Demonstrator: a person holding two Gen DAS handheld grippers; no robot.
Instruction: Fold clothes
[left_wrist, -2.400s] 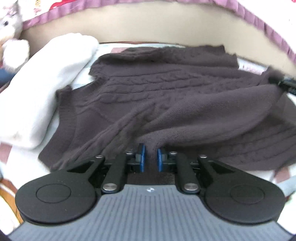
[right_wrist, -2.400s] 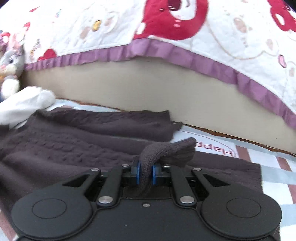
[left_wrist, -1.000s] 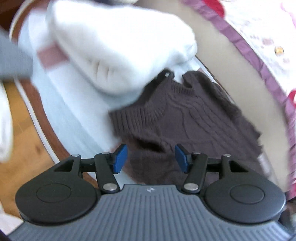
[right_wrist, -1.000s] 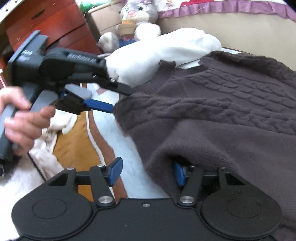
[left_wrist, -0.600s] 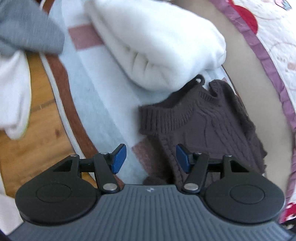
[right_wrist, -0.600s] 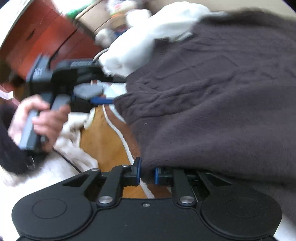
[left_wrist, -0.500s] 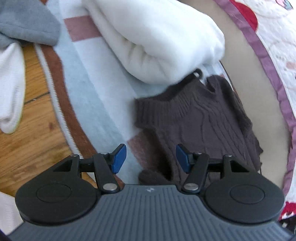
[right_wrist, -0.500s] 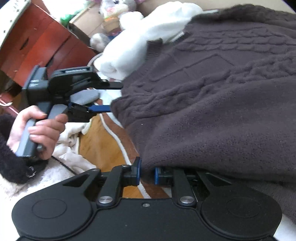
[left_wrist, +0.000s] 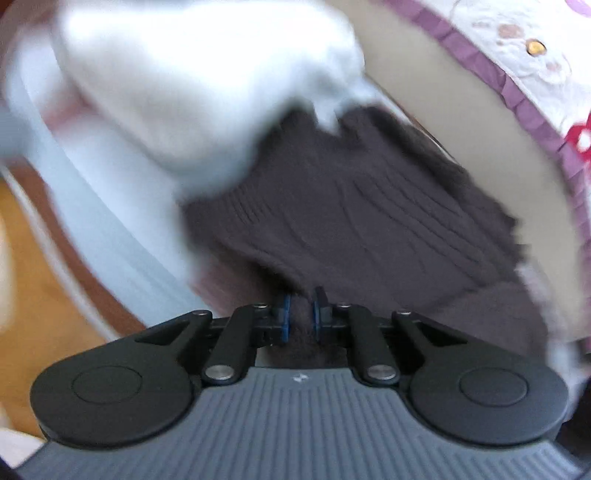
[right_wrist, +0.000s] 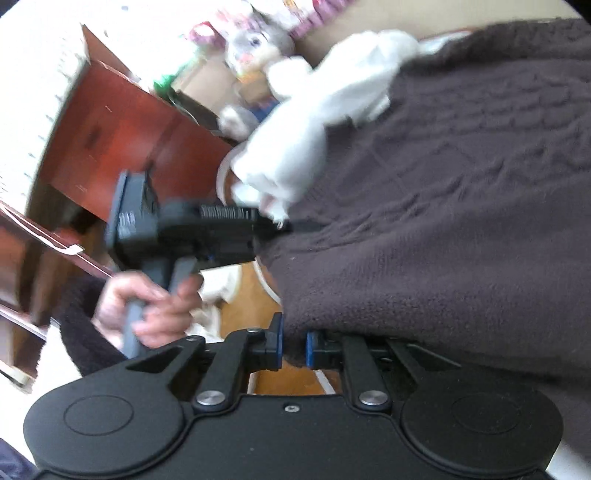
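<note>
On the bed — left gripper (left_wrist: 300, 308) closing on brown sweater (left_wrist: 351, 221); right gripper (right_wrist: 293, 341) likewise.

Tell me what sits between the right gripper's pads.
A fold of the brown sweater sits between the pads of the right gripper, whose jaws are closing on it; the right wrist view shows it.

Sweater (left_wrist: 354, 221) – brown cable-knit wool, matt; cabinet (right_wrist: 122, 133) – glossy red wood.

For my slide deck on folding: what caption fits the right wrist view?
Right gripper closing on the brown cable-knit sweater's edge while the left gripper pinches it farther along, beside a white garment.
</note>
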